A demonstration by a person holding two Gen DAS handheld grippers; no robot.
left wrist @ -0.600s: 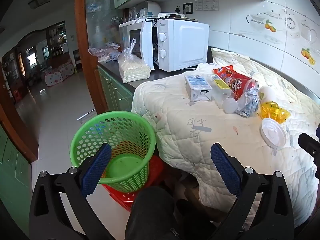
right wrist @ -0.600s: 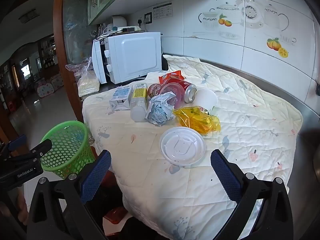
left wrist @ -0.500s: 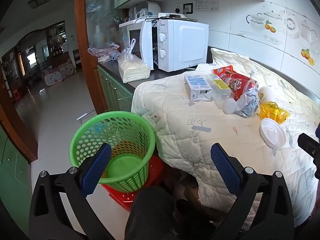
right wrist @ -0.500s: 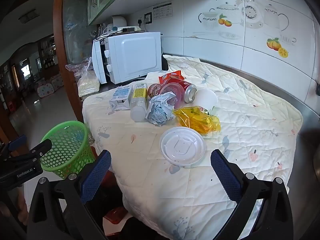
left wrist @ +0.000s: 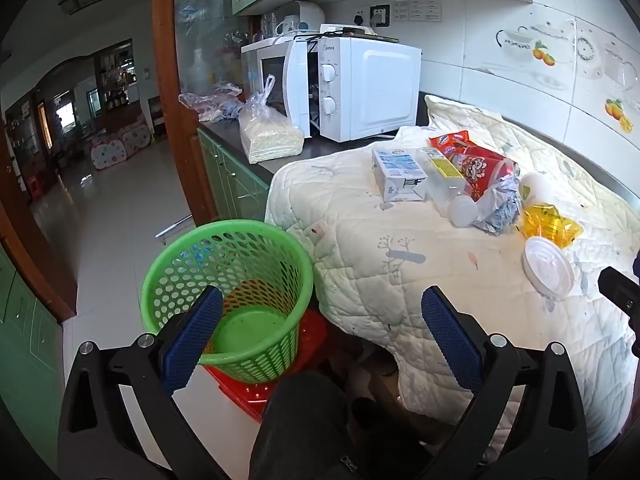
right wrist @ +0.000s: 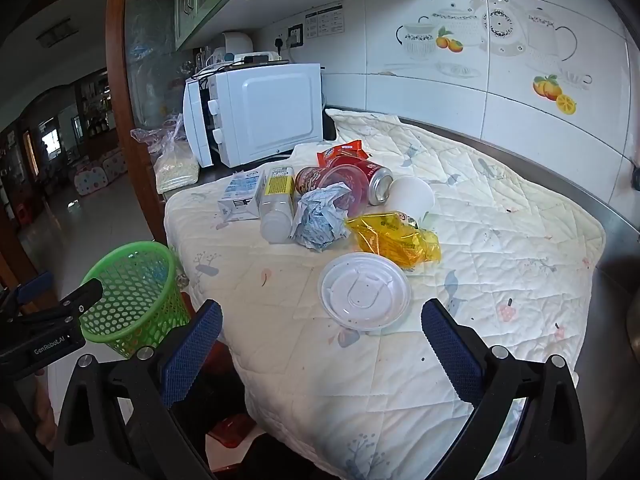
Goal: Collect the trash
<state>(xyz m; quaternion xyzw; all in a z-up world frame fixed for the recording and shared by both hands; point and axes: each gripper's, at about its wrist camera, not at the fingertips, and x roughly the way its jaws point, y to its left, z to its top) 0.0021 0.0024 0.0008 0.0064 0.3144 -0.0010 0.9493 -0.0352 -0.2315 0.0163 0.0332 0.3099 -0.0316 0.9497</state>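
Note:
A heap of trash lies on the quilted white cloth (right wrist: 500, 240): a milk carton (right wrist: 240, 198), a plastic bottle (right wrist: 276, 204), crumpled grey paper (right wrist: 320, 220), a red cup (right wrist: 344, 188), a red can (right wrist: 376, 182), a white cup (right wrist: 412, 196), a yellow wrapper (right wrist: 394, 240) and a round white lid (right wrist: 364, 290). An empty green mesh basket (left wrist: 228, 296) stands on the floor beside the counter. My left gripper (left wrist: 320, 326) hangs open above the basket and the cloth's edge. My right gripper (right wrist: 320, 340) is open just short of the lid, holding nothing.
A white microwave (left wrist: 352, 84) with its door ajar and a bag of noodles (left wrist: 270, 136) stand on the counter behind the trash. A red crate (left wrist: 280, 376) sits under the basket. Green cabinets (left wrist: 236, 184) line the counter front; a tiled wall (right wrist: 520, 92) bounds the back.

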